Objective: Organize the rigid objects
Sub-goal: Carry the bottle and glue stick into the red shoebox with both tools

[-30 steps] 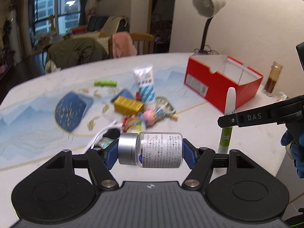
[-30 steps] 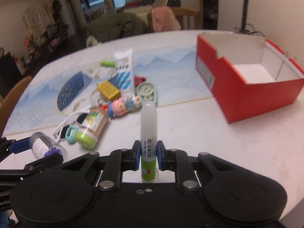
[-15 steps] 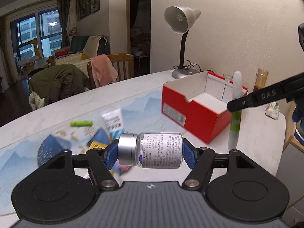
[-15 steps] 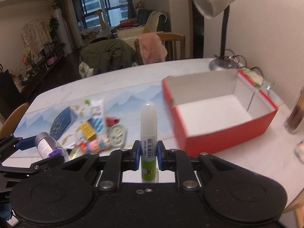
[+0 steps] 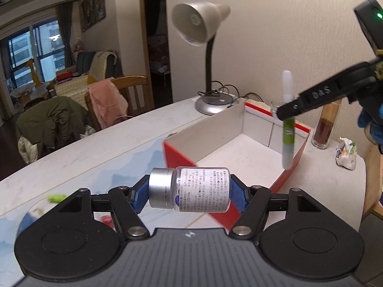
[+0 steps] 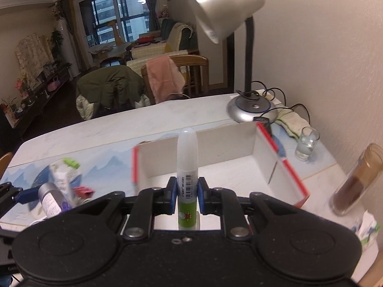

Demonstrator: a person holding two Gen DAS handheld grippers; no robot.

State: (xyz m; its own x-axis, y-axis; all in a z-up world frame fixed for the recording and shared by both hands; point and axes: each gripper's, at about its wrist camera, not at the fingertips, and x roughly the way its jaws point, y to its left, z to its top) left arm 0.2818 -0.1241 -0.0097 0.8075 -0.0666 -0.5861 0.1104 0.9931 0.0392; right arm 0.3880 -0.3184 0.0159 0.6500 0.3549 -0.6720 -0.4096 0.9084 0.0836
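Note:
My left gripper [image 5: 189, 192] is shut on a small clear bottle [image 5: 190, 190] with a silver cap, held sideways above the near left corner of the red box [image 5: 182, 157]. My right gripper [image 6: 187, 196] is shut on a white and green glue tube [image 6: 187, 179], upright, above the near side of the red box [image 6: 294, 179]. The tube also shows in the left wrist view [image 5: 288, 122] over the box's right side. The bottle shows at the left in the right wrist view [image 6: 51, 199]. The box's white inside [image 5: 239, 155] is empty.
A desk lamp [image 6: 249, 105] stands behind the box by the wall. A glass [image 6: 306, 143], a brown jar [image 6: 354, 186] and a wrapper [image 5: 346, 151] sit right of the box. Loose items [image 6: 67, 174] lie on the blue mat at the left. Chairs [image 5: 115, 100] stand beyond the table.
Both grippers have moved right and forward from the pile of items to over the red box, each still holding its object. The box now fills the middle of both views.

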